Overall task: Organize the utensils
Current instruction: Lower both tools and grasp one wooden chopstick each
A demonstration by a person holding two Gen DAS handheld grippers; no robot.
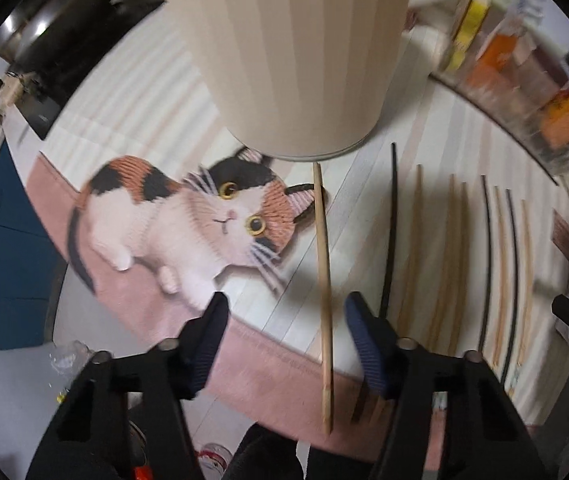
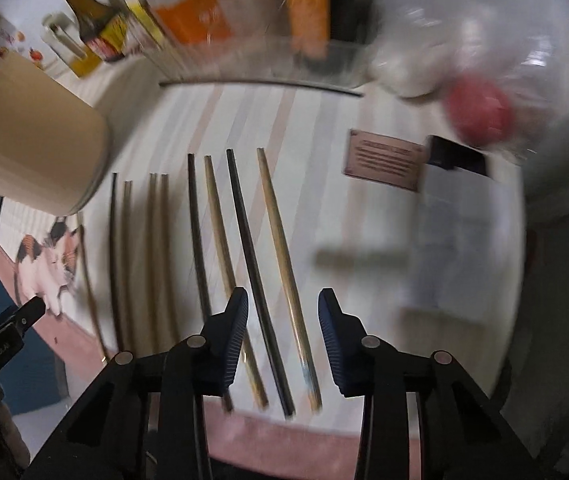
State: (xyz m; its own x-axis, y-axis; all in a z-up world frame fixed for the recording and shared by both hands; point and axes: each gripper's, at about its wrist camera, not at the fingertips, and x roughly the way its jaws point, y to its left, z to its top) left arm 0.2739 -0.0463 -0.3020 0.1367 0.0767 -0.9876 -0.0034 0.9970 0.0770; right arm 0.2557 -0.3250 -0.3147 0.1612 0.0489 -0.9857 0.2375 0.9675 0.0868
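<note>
A tall cream ribbed holder (image 1: 288,48) stands on a striped mat; it also shows at the left of the right wrist view (image 2: 32,140). Several chopsticks, wooden and black, lie side by side on the mat (image 2: 212,240). In the left wrist view one wooden chopstick (image 1: 322,280) lies apart, running between my fingers. My left gripper (image 1: 286,344) is open above its near end. My right gripper (image 2: 282,340) is open above a black chopstick (image 2: 252,264) and a wooden chopstick (image 2: 284,260).
A cat picture (image 1: 188,216) is printed on the mat with a pink border (image 1: 268,376). A clear tray of bottles and packets (image 2: 220,24) stands at the back. A pan (image 1: 44,36) sits far left. A red ball (image 2: 480,114) and a card (image 2: 384,164) lie right.
</note>
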